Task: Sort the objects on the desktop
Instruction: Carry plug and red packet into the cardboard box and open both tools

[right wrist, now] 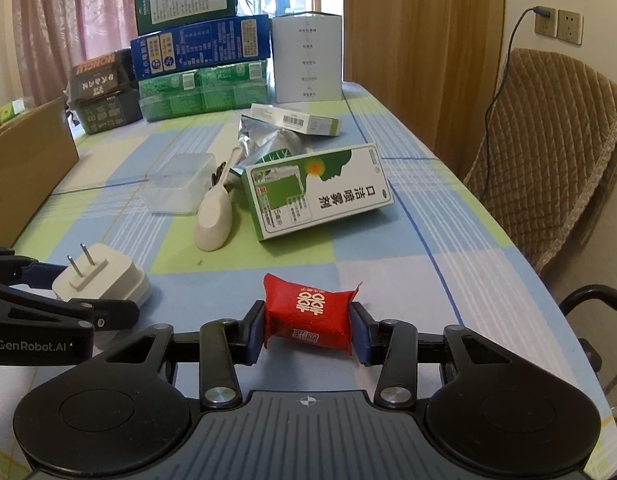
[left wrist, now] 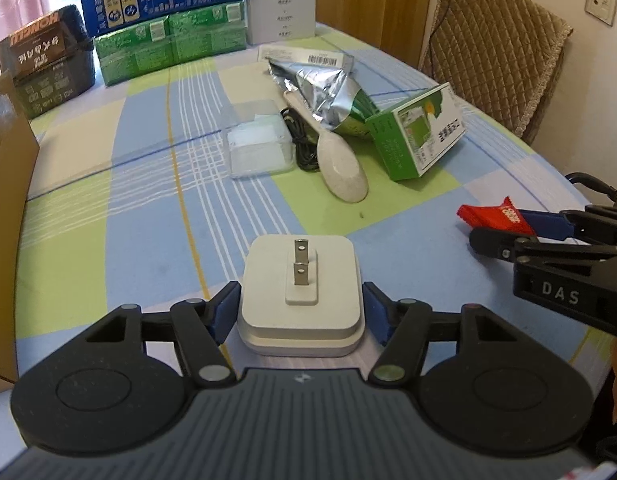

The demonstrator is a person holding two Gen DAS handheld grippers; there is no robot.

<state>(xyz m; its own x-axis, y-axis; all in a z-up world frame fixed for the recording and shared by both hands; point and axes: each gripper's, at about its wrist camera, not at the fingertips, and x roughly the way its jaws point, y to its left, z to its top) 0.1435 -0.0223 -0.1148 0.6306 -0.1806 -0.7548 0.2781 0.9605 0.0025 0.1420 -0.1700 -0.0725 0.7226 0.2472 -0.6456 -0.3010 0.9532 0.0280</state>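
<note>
My left gripper (left wrist: 300, 312) is shut on a white plug adapter (left wrist: 301, 296) with two metal prongs facing up, low over the checked tablecloth; the adapter also shows in the right wrist view (right wrist: 102, 278). My right gripper (right wrist: 308, 330) is shut on a red candy packet (right wrist: 308, 316) with white characters, near the table's front; the packet shows in the left wrist view (left wrist: 498, 216) at the right. Farther back lie a white spoon (right wrist: 214, 216), a clear plastic box (right wrist: 180, 188), a green-and-white spray box (right wrist: 316, 190), a silver foil bag (left wrist: 320, 88) and a black cable (left wrist: 302, 144).
Stacked green, blue and white boxes (right wrist: 204, 44) and a dark box (right wrist: 100, 92) stand at the table's far end. A cardboard box (right wrist: 24, 168) stands at the left edge. A padded chair (right wrist: 556, 152) is at the right beside the table edge.
</note>
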